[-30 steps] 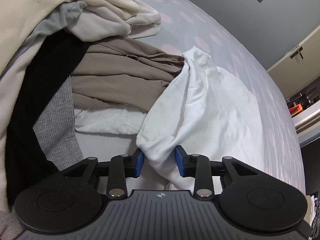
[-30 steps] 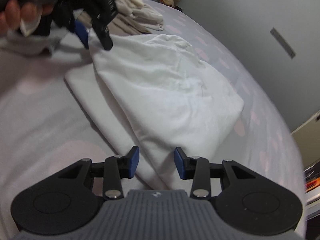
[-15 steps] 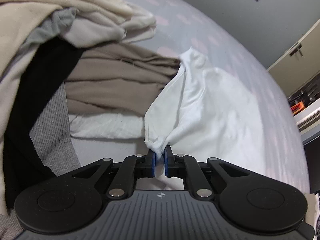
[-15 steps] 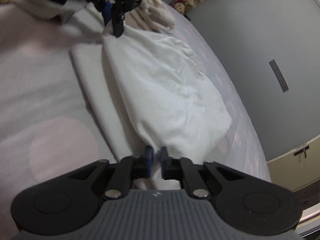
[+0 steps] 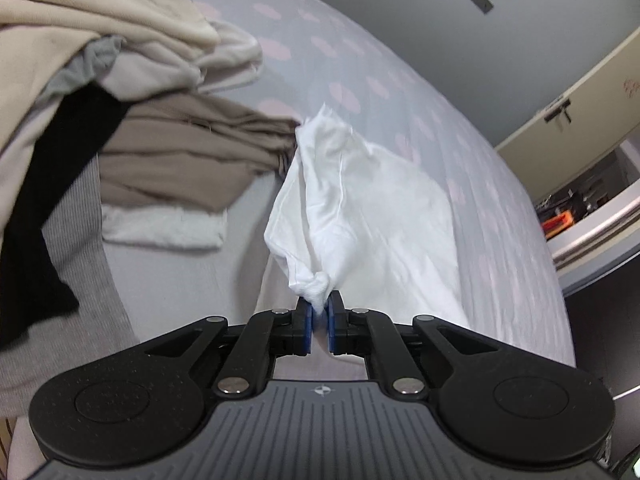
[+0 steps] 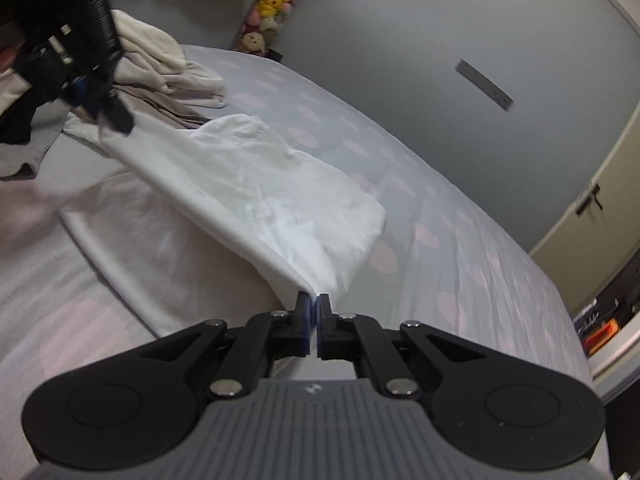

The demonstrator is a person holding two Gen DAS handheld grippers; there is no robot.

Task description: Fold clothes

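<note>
A white garment (image 5: 372, 204) (image 6: 280, 200) lies on a grey bed with pink spots, and its near edge is lifted off the sheet. My left gripper (image 5: 319, 312) is shut on one bunched corner of it. My right gripper (image 6: 313, 308) is shut on the other corner of the same edge. The cloth stretches taut between the two grippers, and in the right wrist view the left gripper (image 6: 102, 114) appears at the far end of that edge. Part of the white garment stays flat on the bed beneath the lifted layer.
A heap of unfolded clothes (image 5: 120, 92) in cream, tan, black and grey lies left of the white garment. Plush toys (image 6: 272, 4) sit at the head of the bed. A cream wardrobe door (image 6: 592, 200) and a shelf stand to the right, past the bed's edge.
Both grippers went from open around the white garment's edge to shut on it. They then rose, lifting that edge off the bed and pulling it taut.
</note>
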